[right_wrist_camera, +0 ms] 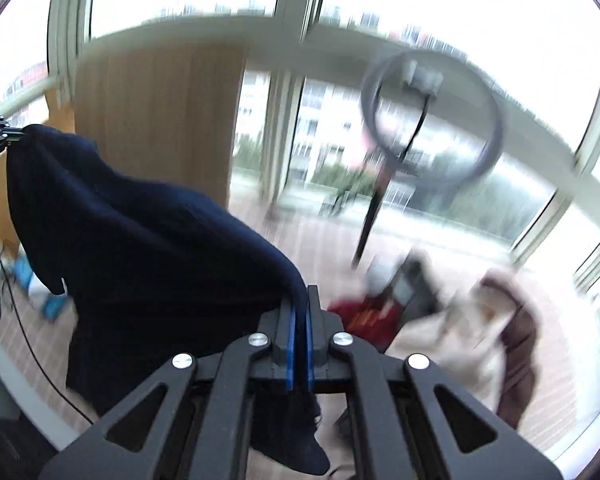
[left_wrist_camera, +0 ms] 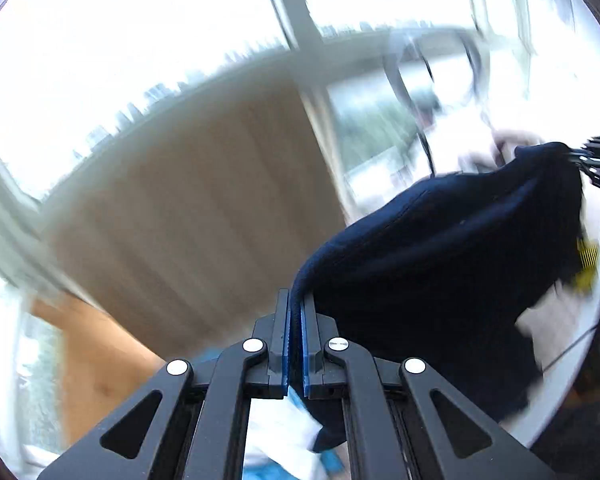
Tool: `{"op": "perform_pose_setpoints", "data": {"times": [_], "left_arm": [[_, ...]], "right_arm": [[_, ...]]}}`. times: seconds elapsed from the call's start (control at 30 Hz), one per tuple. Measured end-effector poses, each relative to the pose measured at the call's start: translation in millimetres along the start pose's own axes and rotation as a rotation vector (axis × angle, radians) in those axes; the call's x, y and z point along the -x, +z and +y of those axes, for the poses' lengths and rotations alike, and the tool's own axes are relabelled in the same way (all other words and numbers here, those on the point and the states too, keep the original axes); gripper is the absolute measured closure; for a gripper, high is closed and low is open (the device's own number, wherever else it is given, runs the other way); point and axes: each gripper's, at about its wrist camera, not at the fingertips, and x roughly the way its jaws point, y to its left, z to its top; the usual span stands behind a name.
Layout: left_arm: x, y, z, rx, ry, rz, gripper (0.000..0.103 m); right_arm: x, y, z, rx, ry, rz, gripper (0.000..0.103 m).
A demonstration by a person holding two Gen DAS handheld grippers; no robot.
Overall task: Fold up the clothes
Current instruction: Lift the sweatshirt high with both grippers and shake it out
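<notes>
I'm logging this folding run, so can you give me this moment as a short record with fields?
garment: navy garment, lifted and stretched between both grippers
left gripper: shut on one edge of the cloth
right gripper: shut on the opposite edge
garment state: hanging in air, not yet folded
background: ring light, windows, heap of other clothes
image quality: motion blur in both views

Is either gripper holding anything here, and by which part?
Both hold the dark navy garment. The left gripper is shut on one edge, the right gripper on the opposite edge, so the cloth hangs between them, lifted in the air.
</notes>
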Motion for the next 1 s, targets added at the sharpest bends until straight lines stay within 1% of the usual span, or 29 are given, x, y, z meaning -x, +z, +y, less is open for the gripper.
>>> {"op": "perform_pose_setpoints", "data": {"times": [0.03, 0.1, 0.13, 0.2, 0.27, 0.37, 0.43, 0.5, 0.53, 0.6, 0.67, 0.73, 0.8, 0.83, 0.9, 0.93, 1.0], "left_arm": [[27, 13, 4, 0.015, 0.039, -0.060, 0.100], [81, 36, 8, 0.017, 0.134, -0.143, 0.100], [105, 44, 8, 0.022, 0.167, -0.178, 0.100], [153, 59, 9, 0.025, 0.241, -0.252, 0.100], [199, 73, 10, 0.049, 0.328, -0.334, 0.099], [255, 77, 5, 0.070, 0.393, -0.416, 0.098], [292, 79, 2, 0.084, 0.436, -0.470, 0.098], [329, 81, -1, 0.098, 0.479, -0.525, 0.098], [344, 79, -6, 0.089, 0.500, -0.549, 0.098], [373, 73, -15, 0.090, 0.524, -0.587, 0.098], [391, 69, -21, 0.086, 0.540, -0.603, 0.098], [401, 68, -27, 0.069, 0.550, -0.605, 0.098], [404, 67, -31, 0.056, 0.550, -0.604, 0.098], [395, 72, -31, 0.050, 0.547, -0.592, 0.098], [360, 81, -25, 0.049, 0.533, -0.561, 0.097], [343, 86, -21, 0.049, 0.526, -0.546, 0.097], [299, 97, -15, 0.043, 0.515, -0.491, 0.098]], "right_arm": [[26, 20, -4, -0.002, -0.020, -0.058, 0.100], [78, 59, -12, -0.005, -0.059, -0.175, 0.100], [105, 76, -15, -0.003, -0.079, -0.231, 0.100], [157, 100, -16, 0.011, -0.118, -0.326, 0.100], [203, 115, -14, 0.031, -0.148, -0.407, 0.100], [267, 128, -9, 0.060, -0.201, -0.518, 0.100], [303, 131, -4, 0.075, -0.230, -0.578, 0.100], [335, 131, 2, 0.084, -0.254, -0.633, 0.100], [348, 129, 4, 0.088, -0.270, -0.661, 0.100], [372, 124, 8, 0.094, -0.304, -0.715, 0.100], [390, 120, 9, 0.092, -0.317, -0.751, 0.099], [400, 118, 6, 0.080, -0.306, -0.766, 0.099], [399, 118, 5, 0.076, -0.303, -0.767, 0.099], [394, 120, 5, 0.077, -0.303, -0.759, 0.099], [373, 127, 4, 0.085, -0.296, -0.726, 0.099], [356, 129, 0, 0.091, -0.292, -0.703, 0.099], [316, 135, -7, 0.102, -0.286, -0.646, 0.099]]}}
